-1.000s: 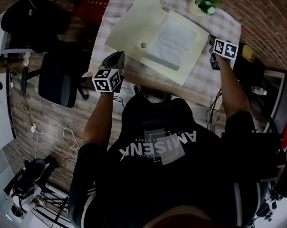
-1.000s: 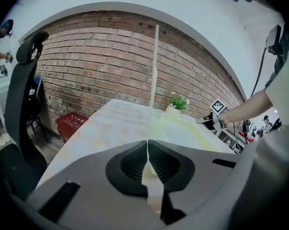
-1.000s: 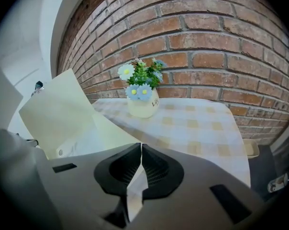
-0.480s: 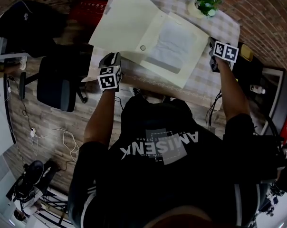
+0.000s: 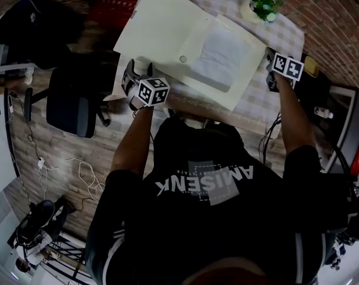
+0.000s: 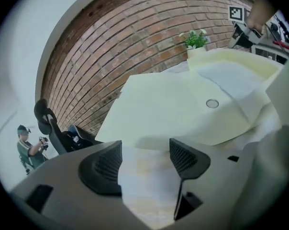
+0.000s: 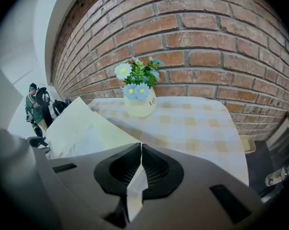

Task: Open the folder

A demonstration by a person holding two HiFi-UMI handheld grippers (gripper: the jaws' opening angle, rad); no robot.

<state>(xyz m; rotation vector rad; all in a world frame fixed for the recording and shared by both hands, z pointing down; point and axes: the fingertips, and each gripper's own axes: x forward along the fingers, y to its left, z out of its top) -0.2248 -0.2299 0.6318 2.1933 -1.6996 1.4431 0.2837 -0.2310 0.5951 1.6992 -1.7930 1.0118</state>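
- Print on the flower pot [image 7: 140,103]: too small, I can't read it.
- The folder [image 7: 73,124]: near corner vanishes behind my right gripper [image 7: 141,147]; whether its closed jaws pinch it, I can't tell.

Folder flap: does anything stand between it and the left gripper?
Nothing visible does. The left gripper has its jaws opening, with only tablecloth between them, and the folder flap lies flat just ahead of them.

The person wears a black shirt [image 5: 209,218] with grey print. The left claw [image 6: 144,152] and right claw [image 7: 140,164] are grey, with black ribbed pads [image 6: 104,164] and black-and-white marker cubes [image 5: 153,91].
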